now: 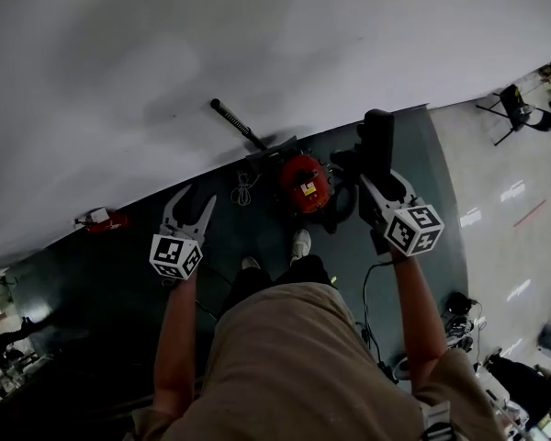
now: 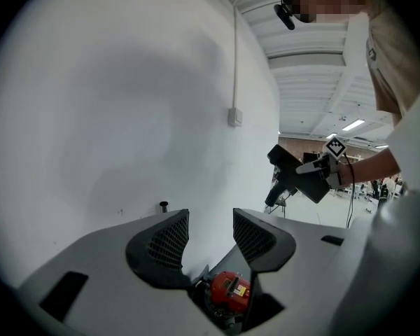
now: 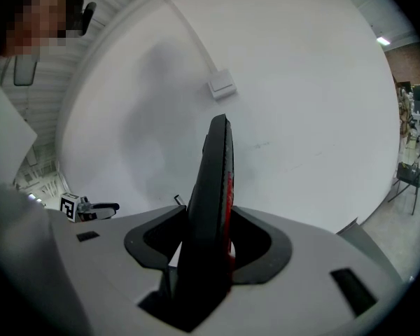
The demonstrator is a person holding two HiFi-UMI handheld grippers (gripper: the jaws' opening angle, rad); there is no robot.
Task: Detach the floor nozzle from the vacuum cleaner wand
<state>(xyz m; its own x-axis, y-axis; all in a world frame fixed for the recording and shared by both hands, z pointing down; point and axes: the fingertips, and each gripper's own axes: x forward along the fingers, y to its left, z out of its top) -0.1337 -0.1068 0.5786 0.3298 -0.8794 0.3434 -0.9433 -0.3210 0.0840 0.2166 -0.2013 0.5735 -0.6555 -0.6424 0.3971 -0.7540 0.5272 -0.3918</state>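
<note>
The vacuum cleaner canister [image 1: 302, 184] sits on the floor mat [image 1: 119, 265] at the foot of the wall [image 1: 257, 44], just ahead of the person's shoes [image 1: 299, 243]. The wand [image 1: 238, 124] runs from the canister leftward and away, up to the wall. A coiled cord [image 1: 244, 187] lies just left of the canister. The floor nozzle [image 1: 378, 141] is to the canister's right, clamped between the jaws of the right gripper [image 1: 367, 175], well apart from the wand. The left gripper [image 1: 191, 205] is to the canister's left, jaws apart with nothing between them. A folding chair [image 1: 517, 108] stands far right, beyond the mat.
</note>
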